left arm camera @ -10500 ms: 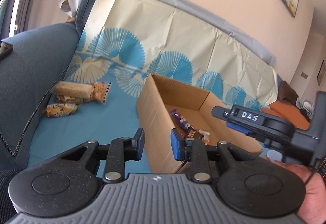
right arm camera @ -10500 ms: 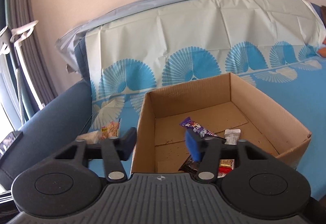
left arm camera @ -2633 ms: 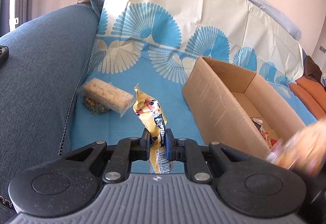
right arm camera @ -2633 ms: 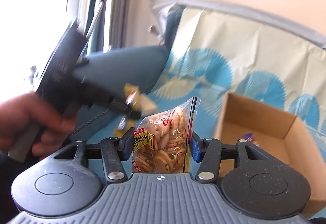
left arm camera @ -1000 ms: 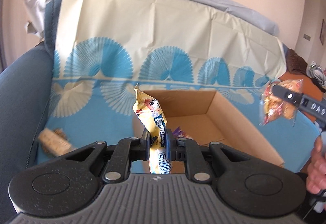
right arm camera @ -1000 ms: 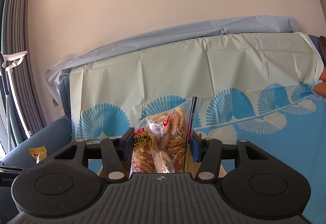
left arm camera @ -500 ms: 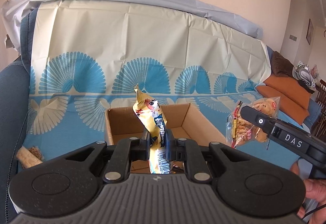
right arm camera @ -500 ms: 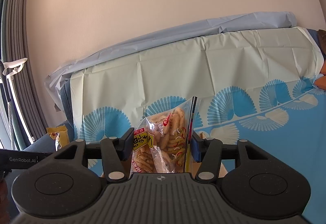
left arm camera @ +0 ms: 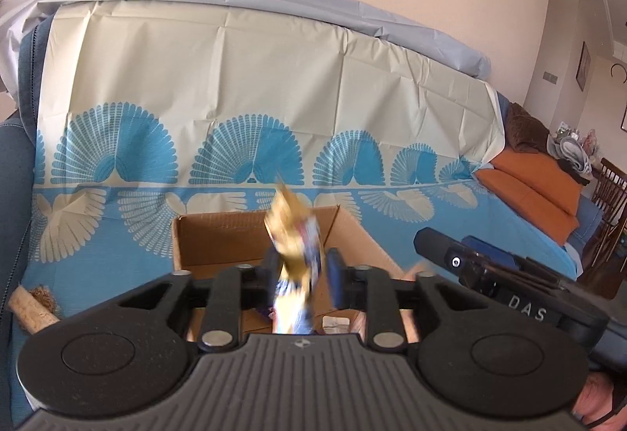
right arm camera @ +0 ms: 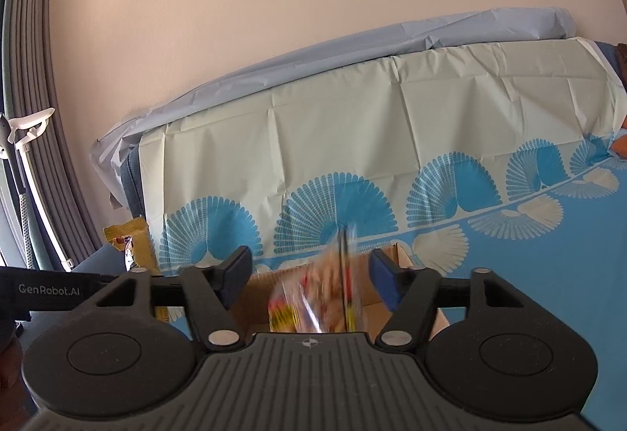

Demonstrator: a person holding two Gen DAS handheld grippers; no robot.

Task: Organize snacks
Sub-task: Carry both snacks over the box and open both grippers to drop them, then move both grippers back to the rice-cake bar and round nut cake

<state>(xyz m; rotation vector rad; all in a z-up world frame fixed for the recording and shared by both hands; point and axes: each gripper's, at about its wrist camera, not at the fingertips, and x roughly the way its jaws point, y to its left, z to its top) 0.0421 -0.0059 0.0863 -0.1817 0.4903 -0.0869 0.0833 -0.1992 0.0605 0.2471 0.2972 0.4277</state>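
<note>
In the left wrist view my left gripper [left arm camera: 301, 272] hangs above the open cardboard box [left arm camera: 219, 239]. Its jaws are opening, and the yellow snack packet [left arm camera: 294, 247] is a blur between the parted pads, which no longer press on it. In the right wrist view my right gripper [right arm camera: 309, 272] is over the same box [right arm camera: 262, 284], its jaws also opening. The clear bag of crackers [right arm camera: 325, 297] is blurred in the wide gap, clear of both blue pads. Wrappers lie on the box floor, mostly hidden.
The box stands on a sofa under a blue-and-cream fan-patterned cover [left arm camera: 117, 227]. A pale biscuit pack [left arm camera: 27, 307] lies on the seat to the box's left. Orange cushions [left arm camera: 537, 192] sit far right, with a wooden chair beyond. Grey curtains [right arm camera: 35, 117] hang at the left.
Both grippers have gone from shut to parted. The yellow packet and the cracker bag, held firm and sharp before, now blur downward between the pads. The left gripper has shifted slightly.
</note>
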